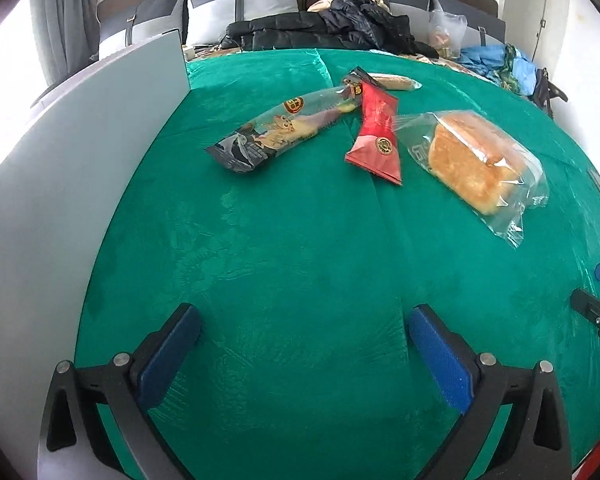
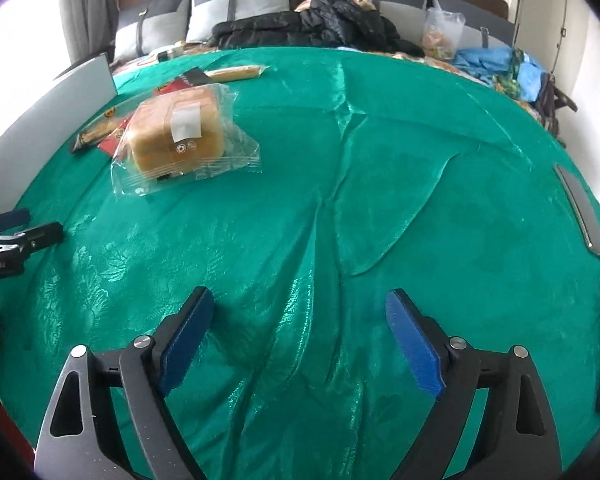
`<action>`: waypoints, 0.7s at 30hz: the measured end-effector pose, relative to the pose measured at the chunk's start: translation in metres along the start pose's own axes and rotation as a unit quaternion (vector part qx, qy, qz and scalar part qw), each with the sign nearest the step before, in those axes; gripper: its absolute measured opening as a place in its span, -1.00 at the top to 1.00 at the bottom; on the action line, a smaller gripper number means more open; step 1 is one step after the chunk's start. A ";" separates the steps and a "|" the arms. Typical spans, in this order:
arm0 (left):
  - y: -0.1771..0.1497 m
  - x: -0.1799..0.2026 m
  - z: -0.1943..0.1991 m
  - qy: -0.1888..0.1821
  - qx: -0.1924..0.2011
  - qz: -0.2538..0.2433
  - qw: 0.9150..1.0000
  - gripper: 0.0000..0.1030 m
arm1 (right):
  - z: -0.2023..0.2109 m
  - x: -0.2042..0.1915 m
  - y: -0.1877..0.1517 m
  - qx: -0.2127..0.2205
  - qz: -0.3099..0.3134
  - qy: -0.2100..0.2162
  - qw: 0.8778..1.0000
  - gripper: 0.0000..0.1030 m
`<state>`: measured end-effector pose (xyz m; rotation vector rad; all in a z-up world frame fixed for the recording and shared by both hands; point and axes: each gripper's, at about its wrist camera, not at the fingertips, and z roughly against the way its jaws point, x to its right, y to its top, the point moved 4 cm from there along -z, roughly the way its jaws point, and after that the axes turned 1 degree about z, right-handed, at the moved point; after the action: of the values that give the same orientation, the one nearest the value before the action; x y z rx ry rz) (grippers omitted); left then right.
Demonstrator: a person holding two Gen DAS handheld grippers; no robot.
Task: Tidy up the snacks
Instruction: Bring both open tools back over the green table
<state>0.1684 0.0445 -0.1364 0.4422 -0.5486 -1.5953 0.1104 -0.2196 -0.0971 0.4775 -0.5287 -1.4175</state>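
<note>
Both of my tools are hanging wide and empty over the green cloth (image 2: 380,200): left gripper (image 1: 304,326), right gripper (image 2: 300,312). Beyond them, the bagged bread (image 1: 474,160) is lying just right of the red packet (image 1: 376,140); the long cartoon-printed wrapper (image 1: 276,132) is lying left of it, touching a tan-wrapped bar (image 1: 394,81) behind. I am judging slippery film and loose cloth as the risks: pinching film alone, or dragging folds

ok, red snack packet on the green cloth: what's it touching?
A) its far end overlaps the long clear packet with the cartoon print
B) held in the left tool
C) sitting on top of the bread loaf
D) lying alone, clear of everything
A: in the left wrist view the red packet crosses the long clear packet at its far end; the bagged bread lies beside it, and the left tool is open and empty.
</note>
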 end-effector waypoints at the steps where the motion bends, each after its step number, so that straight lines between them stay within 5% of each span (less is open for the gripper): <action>1: 0.000 0.000 0.000 0.001 0.000 0.000 1.000 -1.00 | 0.000 -0.001 0.001 0.000 0.000 0.000 1.000 -0.77; 21: 0.001 0.000 -0.001 0.001 0.001 0.001 1.000 -1.00 | 0.000 0.000 0.000 0.000 -0.001 0.001 1.000 -0.80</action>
<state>0.1693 0.0447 -0.1367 0.4442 -0.5487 -1.5929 0.1107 -0.2194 -0.0976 0.4792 -0.5266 -1.4187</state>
